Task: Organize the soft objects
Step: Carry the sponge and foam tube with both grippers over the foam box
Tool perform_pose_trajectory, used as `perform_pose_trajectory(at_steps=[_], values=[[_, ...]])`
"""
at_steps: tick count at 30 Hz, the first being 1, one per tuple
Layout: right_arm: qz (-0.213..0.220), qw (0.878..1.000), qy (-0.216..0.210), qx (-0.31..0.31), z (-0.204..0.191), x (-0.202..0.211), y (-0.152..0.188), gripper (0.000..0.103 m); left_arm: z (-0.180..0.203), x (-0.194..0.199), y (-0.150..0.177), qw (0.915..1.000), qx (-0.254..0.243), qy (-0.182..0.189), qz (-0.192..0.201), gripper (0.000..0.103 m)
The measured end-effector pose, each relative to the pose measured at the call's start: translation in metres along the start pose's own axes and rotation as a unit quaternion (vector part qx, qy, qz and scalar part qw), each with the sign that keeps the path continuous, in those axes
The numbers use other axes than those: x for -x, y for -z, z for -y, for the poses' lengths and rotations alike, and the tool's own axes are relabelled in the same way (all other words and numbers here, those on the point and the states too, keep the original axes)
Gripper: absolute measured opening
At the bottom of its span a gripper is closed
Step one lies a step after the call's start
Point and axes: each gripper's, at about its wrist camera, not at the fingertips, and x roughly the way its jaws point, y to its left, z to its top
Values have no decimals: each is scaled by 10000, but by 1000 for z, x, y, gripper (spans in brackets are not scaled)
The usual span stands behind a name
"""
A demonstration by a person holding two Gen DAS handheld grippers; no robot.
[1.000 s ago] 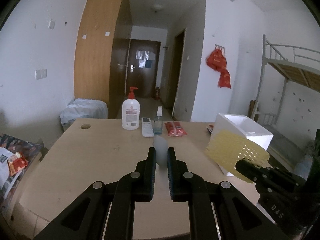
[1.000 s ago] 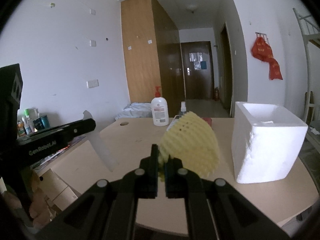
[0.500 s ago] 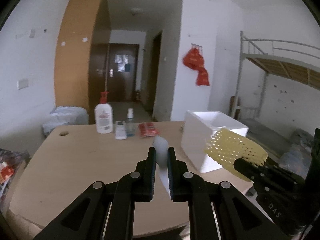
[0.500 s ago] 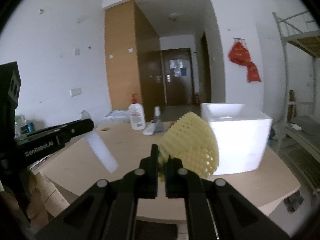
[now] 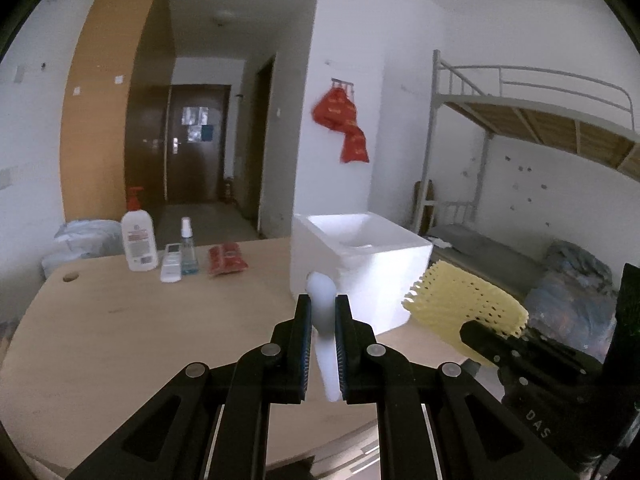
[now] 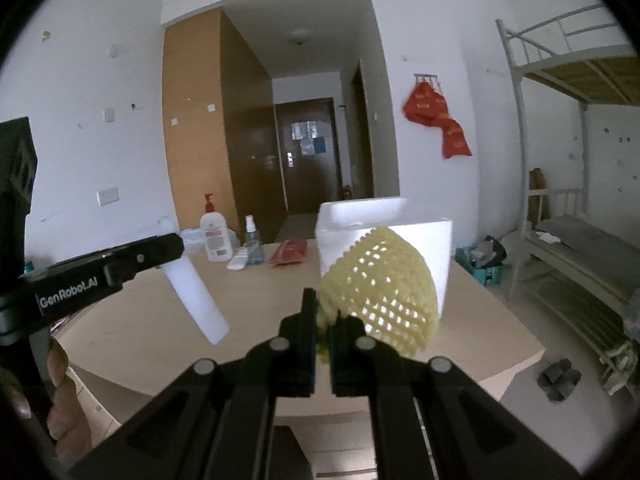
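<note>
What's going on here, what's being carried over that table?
A person holds a gripper in each hand above the wooden table. The left gripper is shut on a white foam strip; the right gripper is shut on a yellow foam net. Both are held up in front of the open white foam box, not yet in it.

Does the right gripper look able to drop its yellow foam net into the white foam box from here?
Probably yes. The right gripper holds the yellow foam net clear above the table, the white foam box is directly ahead with its top open, and nothing stands between them.
</note>
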Motion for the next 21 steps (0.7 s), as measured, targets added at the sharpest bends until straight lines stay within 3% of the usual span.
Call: perform_pose_trajectory(at_steps=[21], values=[[161, 9997, 160, -56, 11, -7, -21, 7, 14, -18, -30, 9994, -155, 312, 59, 12]])
